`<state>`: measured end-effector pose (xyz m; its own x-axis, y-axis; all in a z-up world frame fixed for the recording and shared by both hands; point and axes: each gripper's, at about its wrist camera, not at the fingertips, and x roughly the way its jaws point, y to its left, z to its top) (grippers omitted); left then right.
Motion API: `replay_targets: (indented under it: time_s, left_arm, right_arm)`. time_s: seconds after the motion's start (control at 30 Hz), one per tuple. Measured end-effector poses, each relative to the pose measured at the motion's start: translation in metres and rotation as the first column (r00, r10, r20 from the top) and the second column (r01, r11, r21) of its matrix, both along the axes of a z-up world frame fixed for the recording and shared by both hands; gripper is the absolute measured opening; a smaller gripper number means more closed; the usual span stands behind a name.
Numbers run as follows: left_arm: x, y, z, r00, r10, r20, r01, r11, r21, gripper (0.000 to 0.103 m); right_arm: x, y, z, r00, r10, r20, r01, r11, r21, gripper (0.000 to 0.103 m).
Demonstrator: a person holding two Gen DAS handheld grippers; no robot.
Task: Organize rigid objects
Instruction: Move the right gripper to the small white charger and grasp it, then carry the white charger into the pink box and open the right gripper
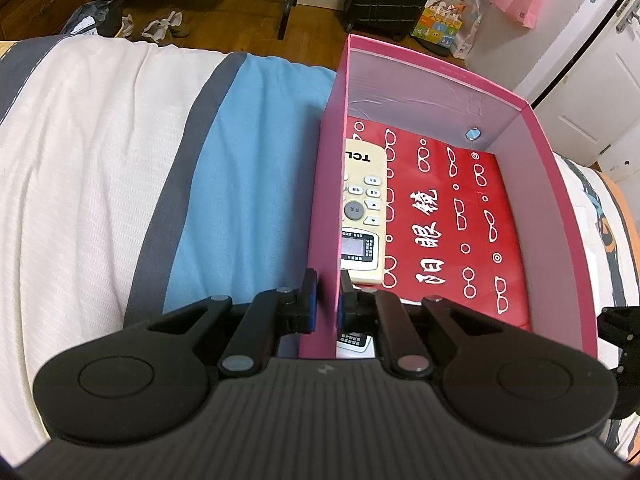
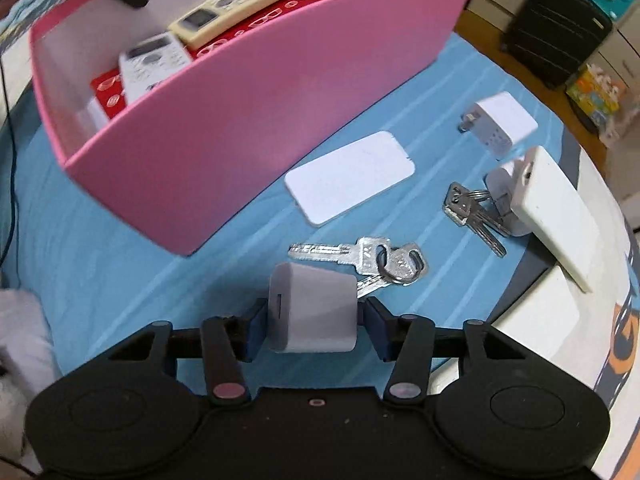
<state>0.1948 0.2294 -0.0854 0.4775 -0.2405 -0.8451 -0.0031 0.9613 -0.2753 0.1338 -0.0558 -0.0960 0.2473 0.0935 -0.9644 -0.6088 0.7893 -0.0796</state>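
Observation:
A pink box (image 1: 332, 184) stands on the bed; it also shows in the right wrist view (image 2: 256, 120). Inside lie a cream TCL remote (image 1: 362, 216), a white remote (image 2: 154, 60) and a red glasses-print sheet (image 1: 452, 224). My left gripper (image 1: 326, 306) is shut on the box's left wall. My right gripper (image 2: 314, 322) is shut on a white charger cube (image 2: 314, 314), held just above the blue cloth. Beyond it lie a bunch of keys (image 2: 360, 260), a white card (image 2: 350, 178), a white plug adapter (image 2: 502, 124), a second key bunch (image 2: 474, 212) and a white power bank (image 2: 556, 216).
The bed has a white quilt (image 1: 88, 160) and a blue cloth (image 1: 248, 184). The bed edge runs at the right of the right wrist view. A black suitcase (image 2: 556, 28) and bags stand on the wooden floor (image 1: 224, 12) beyond.

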Motion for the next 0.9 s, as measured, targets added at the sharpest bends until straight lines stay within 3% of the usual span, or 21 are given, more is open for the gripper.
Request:
replay_targets:
  time_s: [0.13,0.33,0.67,0.8,0.9]
  left_arm:
    - [0.0,0.0,0.0,1.0,0.003,0.0,-0.003,1.0,-0.002,0.009]
    - [-0.001,0.001,-0.001,1.0,0.003,0.001,-0.003,1.0,-0.004,0.009]
    - [0.002,0.006,-0.002,1.0,0.011,-0.01,-0.011,1.0,-0.027,0.01]
    - [0.001,0.005,-0.003,1.0,0.012,-0.01,-0.013,0.999,-0.034,0.01]
    - [0.001,0.005,-0.003,1.0,0.011,-0.004,-0.011,0.999,-0.032,0.01]
  right_arm:
    - [-0.001,0.0,0.008,0.999,-0.046,0.024,0.046,0.999,0.003,0.05]
    - [0.003,-0.009,0.031,0.992,-0.115,0.055,0.11,0.991,0.081,0.05]
    - [-0.009,0.013,0.138,0.957,-0.023,0.288,-0.074,0.944,0.321,0.05]
    - [-0.001,0.047,0.154,0.965,0.069,0.253,-0.162,0.915,0.369,0.05]
    - [0.009,0.079,0.145,0.962,0.157,0.222,-0.225,0.919,0.325,0.05]
